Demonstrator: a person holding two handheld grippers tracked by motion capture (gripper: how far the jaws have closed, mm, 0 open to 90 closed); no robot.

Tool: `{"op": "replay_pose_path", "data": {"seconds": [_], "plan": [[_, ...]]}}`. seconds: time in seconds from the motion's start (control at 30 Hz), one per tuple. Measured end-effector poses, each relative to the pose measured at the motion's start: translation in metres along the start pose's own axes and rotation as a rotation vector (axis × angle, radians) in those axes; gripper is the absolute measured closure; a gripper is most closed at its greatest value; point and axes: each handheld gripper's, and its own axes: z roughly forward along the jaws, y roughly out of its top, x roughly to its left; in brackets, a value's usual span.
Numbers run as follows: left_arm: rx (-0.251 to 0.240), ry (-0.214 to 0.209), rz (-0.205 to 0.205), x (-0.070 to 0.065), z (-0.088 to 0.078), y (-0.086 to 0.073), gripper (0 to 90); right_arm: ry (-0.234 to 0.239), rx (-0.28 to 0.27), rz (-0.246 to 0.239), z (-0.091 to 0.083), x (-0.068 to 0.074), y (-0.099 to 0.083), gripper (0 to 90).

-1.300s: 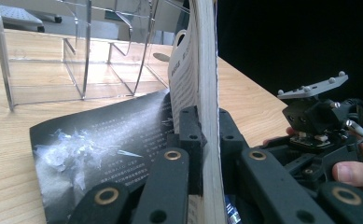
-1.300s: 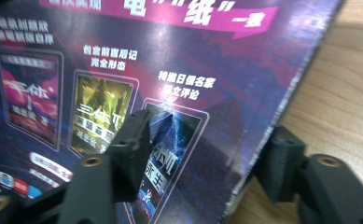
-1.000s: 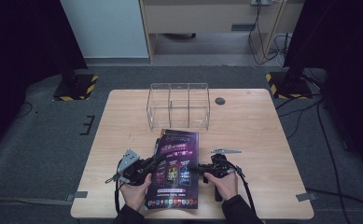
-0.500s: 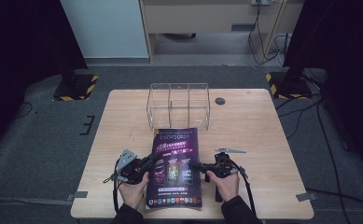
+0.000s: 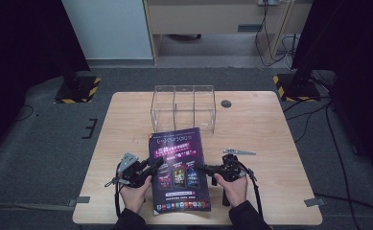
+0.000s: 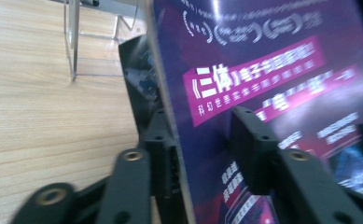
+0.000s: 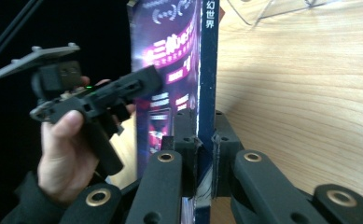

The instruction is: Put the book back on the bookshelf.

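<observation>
A purple magazine [image 5: 179,167] with white print is held up over the near part of the wooden table [image 5: 261,124]. My right gripper [image 5: 204,168] is shut on its dark blue spine [image 7: 209,70], both pads [image 7: 184,128] pressed to it. My left gripper [image 5: 156,163] is at the opposite edge. Its jaws have just been opening and now stand apart, with the magazine's edge [image 6: 170,107] between them. One finger [image 6: 249,140] stands clear of the cover. The right gripper view also shows the left gripper [image 7: 142,81] in a hand [image 7: 62,154].
A clear acrylic organiser [image 5: 183,108] with three compartments stands just beyond the magazine, at the table's middle. A small black round disc [image 5: 226,103] lies to its right. Bare tabletop stretches to either side. The table's near edge is under the forearms.
The magazine has straightened and risen a little with the right gripper. The left gripper's jaws, shut on the magazine's edge before, have spread apart.
</observation>
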Motion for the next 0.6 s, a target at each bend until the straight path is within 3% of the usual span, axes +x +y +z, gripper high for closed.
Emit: {"op": "replay_pose_path", "data": {"seconds": [0.07, 0.13, 0.23, 0.47, 0.6], "plan": [[0.008, 0.011, -0.001, 0.002, 0.001, -0.001, 50.0, 0.013, 0.002, -0.006, -0.001, 0.003, 0.002, 84.4], [0.023, 0.055, 0.011, 0.005, 0.003, -0.003, 43.5, 0.022, 0.001, -0.019, -0.002, 0.006, 0.005, 84.4], [0.029, 0.085, 0.002, 0.01, 0.003, -0.005, 37.0, 0.029, 0.002, -0.031, -0.003, 0.011, 0.009, 84.4], [0.057, 0.201, 0.033, 0.023, 0.001, -0.007, 31.2, 0.053, -0.05, -0.019, -0.009, 0.017, 0.023, 84.5], [0.099, 0.264, 0.056, 0.028, 0.002, -0.01, 30.5, 0.065, -0.095, -0.043, -0.013, 0.026, 0.035, 84.4]]}}
